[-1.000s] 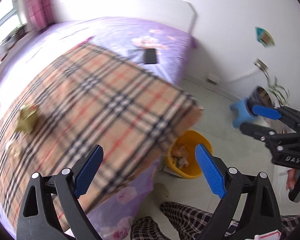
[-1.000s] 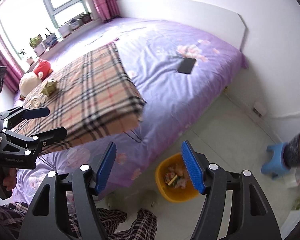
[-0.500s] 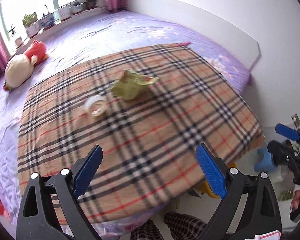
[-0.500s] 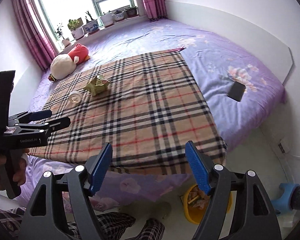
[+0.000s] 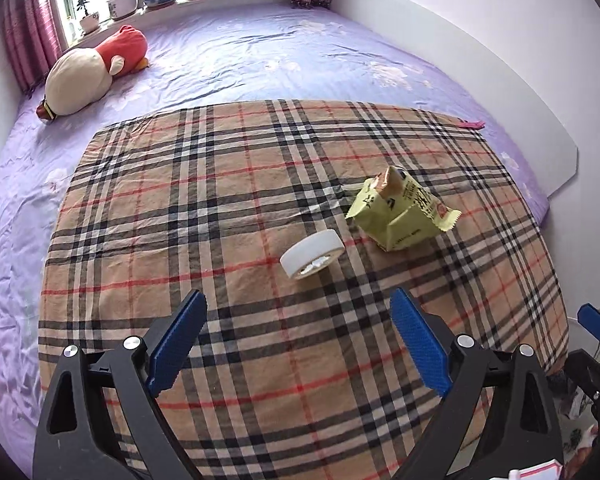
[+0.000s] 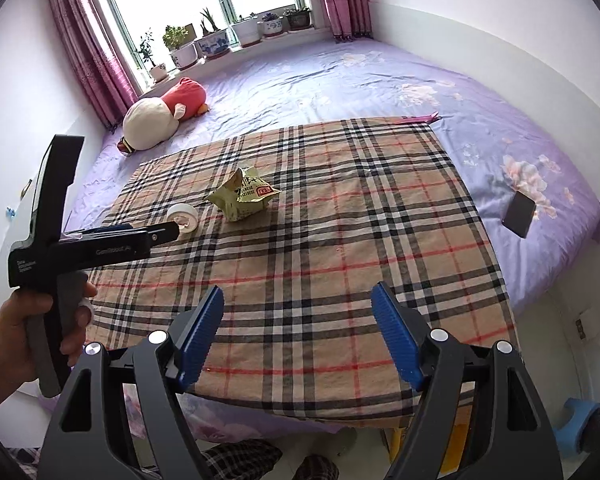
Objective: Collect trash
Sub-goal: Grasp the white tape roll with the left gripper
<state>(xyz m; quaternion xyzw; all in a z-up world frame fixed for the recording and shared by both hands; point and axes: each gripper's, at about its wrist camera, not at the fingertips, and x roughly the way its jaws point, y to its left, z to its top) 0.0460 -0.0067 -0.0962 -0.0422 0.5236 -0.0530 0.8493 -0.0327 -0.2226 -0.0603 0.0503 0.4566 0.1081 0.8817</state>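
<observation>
Ahead of the left gripper (image 5: 296, 342), one crumpled yellow wrapper (image 5: 400, 214) and one tape roll (image 5: 312, 254) lie side by side mid-blanket (image 5: 260, 184) on the bed (image 5: 260, 52). Both grippers tilt downward, jaws spread and empty; the right gripper (image 6: 298, 332) hangs over the blanket's near edge.

Both views swung off yellow bin and floor onto plaid blanket (image 5: 260, 200); snack wrapper (image 5: 400, 216) and tape roll (image 5: 312, 254) now ahead of left gripper (image 5: 298, 332).
</observation>
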